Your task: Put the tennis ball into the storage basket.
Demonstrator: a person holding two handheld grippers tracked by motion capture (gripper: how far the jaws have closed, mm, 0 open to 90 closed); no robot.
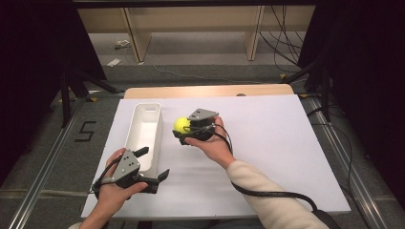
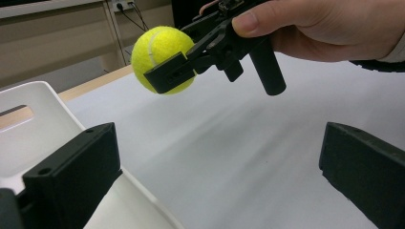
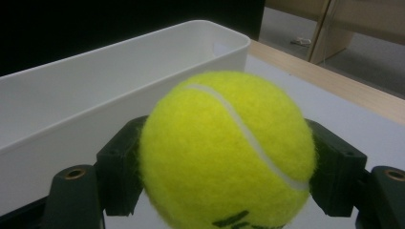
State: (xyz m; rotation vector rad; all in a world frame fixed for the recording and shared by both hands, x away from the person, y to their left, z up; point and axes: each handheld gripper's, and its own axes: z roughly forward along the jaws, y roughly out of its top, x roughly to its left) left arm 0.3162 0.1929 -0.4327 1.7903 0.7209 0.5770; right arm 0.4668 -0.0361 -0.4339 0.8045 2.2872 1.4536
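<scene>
Ball (image 1: 181,124) is clamped in the right hand-held gripper (image 1: 185,129), held above the surface (image 1: 267,143) just right of the bin (image 1: 143,131) (long axis running away from the person). Left hand-held gripper (image 1: 152,167) is spread wide, empty, by the bin's near end.

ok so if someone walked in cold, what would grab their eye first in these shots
The bright yellow tennis ball, pinched in the right claw and held above the white board just right of the long white bin. In the right gripper view it looms large, a black jaw pressed to each side. Next, the left claw near the bin's near end, jaws spread wide with nothing between them.
</scene>
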